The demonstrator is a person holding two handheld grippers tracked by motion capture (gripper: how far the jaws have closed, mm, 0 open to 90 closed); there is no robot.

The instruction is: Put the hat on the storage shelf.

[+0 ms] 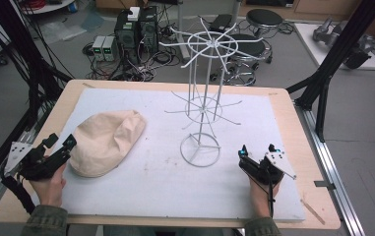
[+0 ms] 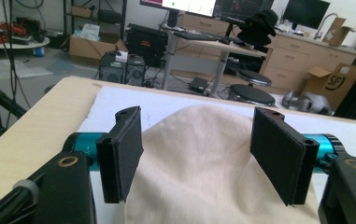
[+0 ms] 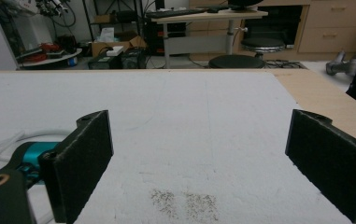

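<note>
Table (image 1: pixel 283 105): one cap (image 1: pixel 105 141) (one rack (image 1: pixel 202 105))

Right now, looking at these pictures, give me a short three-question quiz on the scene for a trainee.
1. True or false: the left gripper has its jaws clamped on the beige cap.
2. What stands between the two grippers on the white mat?
A. a metal bowl
B. a white wire rack
C. a cardboard box
3. Fill in: the right gripper rests on the mat with its jaws ____.

Key
1. False: the jaws stand open, with the cap in front of them and between them in the left gripper view.
2. B
3. open, with nothing between them
</note>
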